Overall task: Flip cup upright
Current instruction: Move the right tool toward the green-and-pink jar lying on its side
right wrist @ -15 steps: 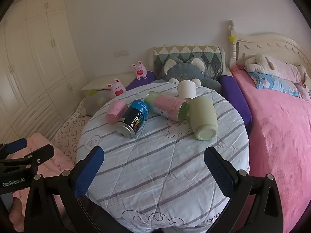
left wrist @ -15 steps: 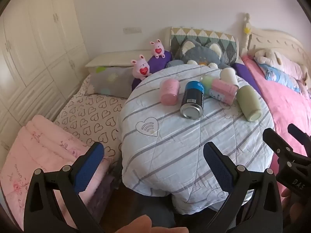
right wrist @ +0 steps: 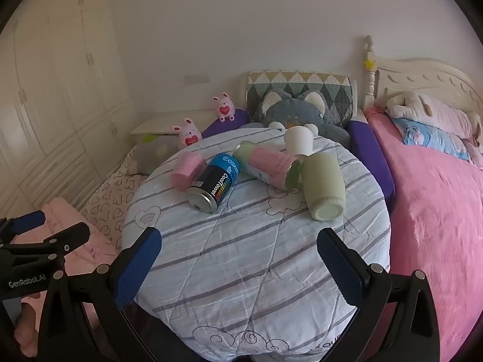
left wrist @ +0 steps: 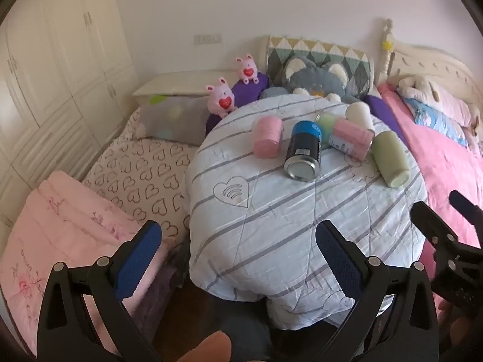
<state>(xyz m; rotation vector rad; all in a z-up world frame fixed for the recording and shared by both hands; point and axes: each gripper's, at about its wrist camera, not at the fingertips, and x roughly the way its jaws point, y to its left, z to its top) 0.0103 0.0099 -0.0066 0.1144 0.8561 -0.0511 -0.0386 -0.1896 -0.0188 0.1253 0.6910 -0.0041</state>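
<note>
We hover both grippers, left [left wrist: 238, 250] and right [right wrist: 238, 256], fingers wide and empty, short of the desk [right wrist: 256, 271]. The green cup [right wrist: 323, 187] lies toppled right of the blue can [right wrist: 215, 187], apparently base toward us; reaching it comes next.

On the round tabletop [left wrist: 271, 226] draped in a white grey-striped quilt, a pale green cup [left wrist: 390, 160], a pink cup [left wrist: 268, 140], a blue-and-black metal can [left wrist: 303, 154] and a pink-labelled bottle [left wrist: 347, 135] lie on their sides. The left tongs [left wrist: 238, 259] hover before them, blue-padded jaws spread wide, holding nothing.
</note>
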